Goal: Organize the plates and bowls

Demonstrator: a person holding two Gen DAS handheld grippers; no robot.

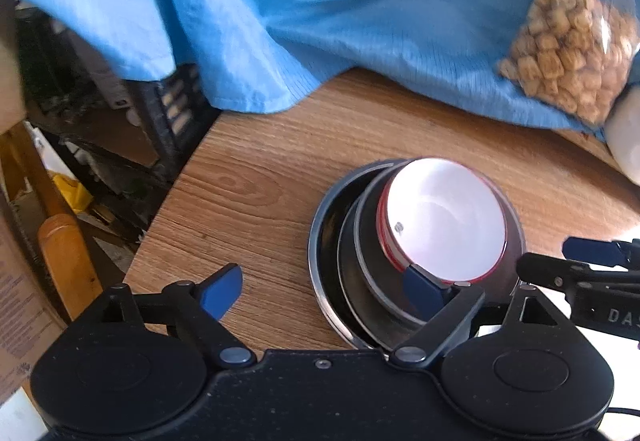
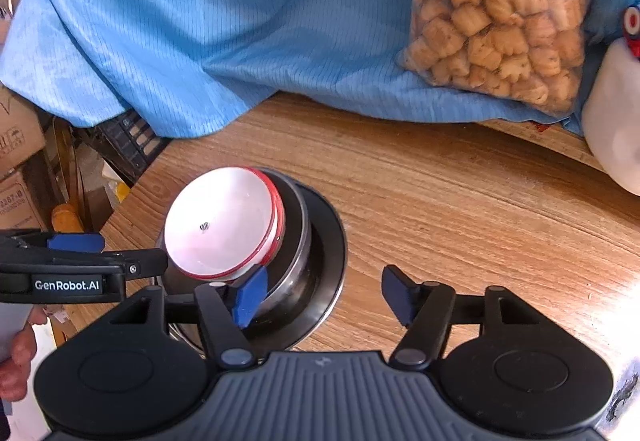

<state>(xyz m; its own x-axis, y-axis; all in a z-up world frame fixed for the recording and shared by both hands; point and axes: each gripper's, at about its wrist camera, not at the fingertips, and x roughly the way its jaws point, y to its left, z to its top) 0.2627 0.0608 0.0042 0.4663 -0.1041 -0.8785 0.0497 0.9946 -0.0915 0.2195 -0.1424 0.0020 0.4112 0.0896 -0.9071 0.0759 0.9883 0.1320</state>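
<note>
A white bowl with a red rim [image 1: 442, 221] [image 2: 222, 223] sits tilted on top of a nested stack of dark metal bowls and plates [image 1: 340, 261] [image 2: 320, 261] on the wooden table [image 1: 256, 185] [image 2: 460, 209]. My left gripper [image 1: 324, 293] is open, its right fingertip [image 1: 420, 287] over the stack's near edge just below the white bowl. My right gripper [image 2: 324, 295] is open, its left fingertip [image 2: 250, 295] at the white bowl's near rim. Neither holds anything.
A blue cloth [image 1: 300, 9] [image 2: 200, 21] drapes over the table's far side. A clear bag of snacks [image 1: 568, 45] [image 2: 504, 13] lies on it at right, beside a white object [image 2: 616, 129]. The table's left edge drops to crates and boxes [image 1: 100, 121].
</note>
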